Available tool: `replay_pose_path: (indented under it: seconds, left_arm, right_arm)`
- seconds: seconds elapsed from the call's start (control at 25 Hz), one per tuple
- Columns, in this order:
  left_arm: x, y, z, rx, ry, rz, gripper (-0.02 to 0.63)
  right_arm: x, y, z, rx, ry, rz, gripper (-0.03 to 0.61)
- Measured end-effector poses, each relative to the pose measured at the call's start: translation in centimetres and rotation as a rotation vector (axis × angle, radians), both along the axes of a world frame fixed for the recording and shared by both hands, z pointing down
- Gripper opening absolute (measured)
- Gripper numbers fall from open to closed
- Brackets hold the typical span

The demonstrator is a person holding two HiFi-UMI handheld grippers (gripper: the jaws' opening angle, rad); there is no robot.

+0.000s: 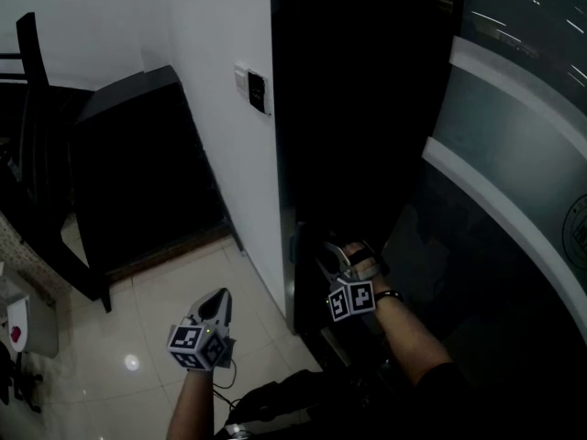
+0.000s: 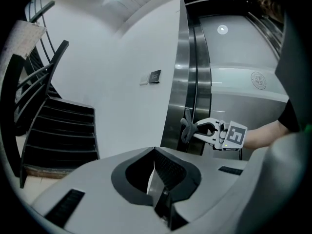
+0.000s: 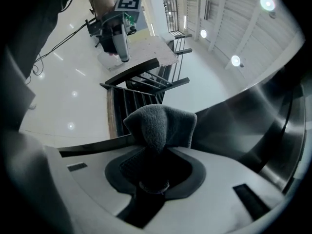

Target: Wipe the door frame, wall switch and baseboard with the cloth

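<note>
A grey cloth (image 3: 161,123) is bunched between the jaws of my right gripper (image 3: 157,155), which is shut on it. In the head view that right gripper (image 1: 333,257) is low against the dark steel door frame (image 1: 284,154). The left gripper view shows the cloth (image 2: 187,129) touching the steel frame (image 2: 181,82). My left gripper (image 1: 216,302) hangs over the tiled floor beside the white wall, shut with nothing in it (image 2: 155,177). The wall switch (image 1: 253,88) sits higher on the wall, near the frame's edge.
Black slatted furniture (image 1: 138,154) stands against the wall at left, with a dark chair (image 1: 37,145) beyond it. A white device (image 1: 18,324) and a cable (image 1: 229,374) lie on the glossy tile floor (image 1: 138,337). A curved grey panel (image 1: 514,136) rises at right.
</note>
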State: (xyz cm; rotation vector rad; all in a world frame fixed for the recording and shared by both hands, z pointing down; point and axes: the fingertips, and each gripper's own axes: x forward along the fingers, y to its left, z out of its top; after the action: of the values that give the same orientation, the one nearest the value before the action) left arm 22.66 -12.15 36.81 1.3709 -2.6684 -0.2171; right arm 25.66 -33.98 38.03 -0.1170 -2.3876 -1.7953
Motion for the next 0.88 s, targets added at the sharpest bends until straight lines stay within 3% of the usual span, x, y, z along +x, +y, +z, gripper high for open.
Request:
replay_pose_path:
  seconds: [0.44, 0.88]
  left_arm:
    - [0.7, 2.5, 2.0, -0.017, 0.056, -0.062, -0.009]
    - [1.0, 2.8, 4.3, -0.05, 0.121, -0.075, -0.009]
  right_arm:
    - [0.4, 0.3, 7.1, 0.02, 0.158, 0.003, 0.094]
    - [0.3, -0.2, 12.3, 0.002, 0.254, 0.001, 0.095]
